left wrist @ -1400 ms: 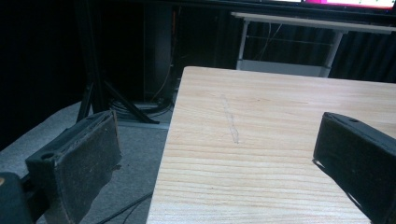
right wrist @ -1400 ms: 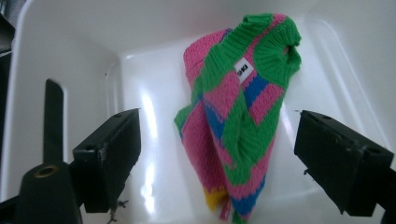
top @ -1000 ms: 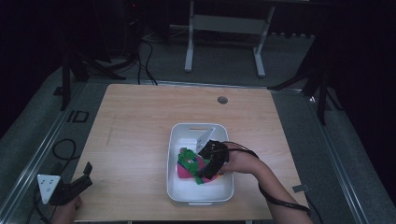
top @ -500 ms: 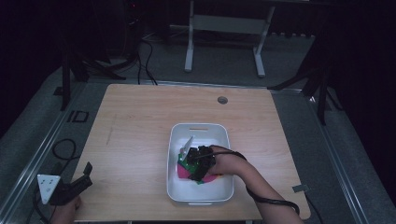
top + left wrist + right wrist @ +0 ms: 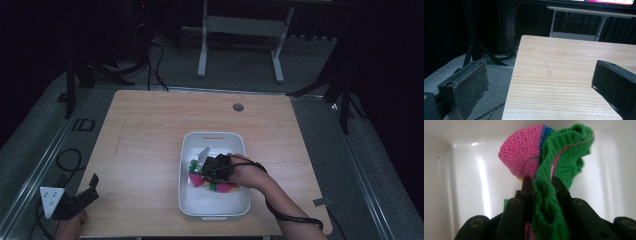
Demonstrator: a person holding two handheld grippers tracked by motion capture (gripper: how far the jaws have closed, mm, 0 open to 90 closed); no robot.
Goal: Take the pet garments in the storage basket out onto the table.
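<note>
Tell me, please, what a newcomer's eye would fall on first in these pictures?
The bright pink and green knitted cloth, pinched between the right gripper's black jaws inside the white plastic tub near the front of the light wooden table. Then the left gripper, jaws apart, at the table's front left corner.

The left black two-jaw gripper point(image 5: 82, 200) carries a grey three-cornered plate point(image 5: 51, 201) on top, with small dark dots near its corners. Its two fingers point(image 5: 471, 86) are wide, flat, black blocks with a rough, dusty pad surface and a small round hole near the end. The right black two-jaw gripper point(image 5: 541, 181) has narrow black fingers on glossy black links with brass-coloured round rivets. A thin black cable point(image 5: 292, 216) loops along the bare forearm.
</note>
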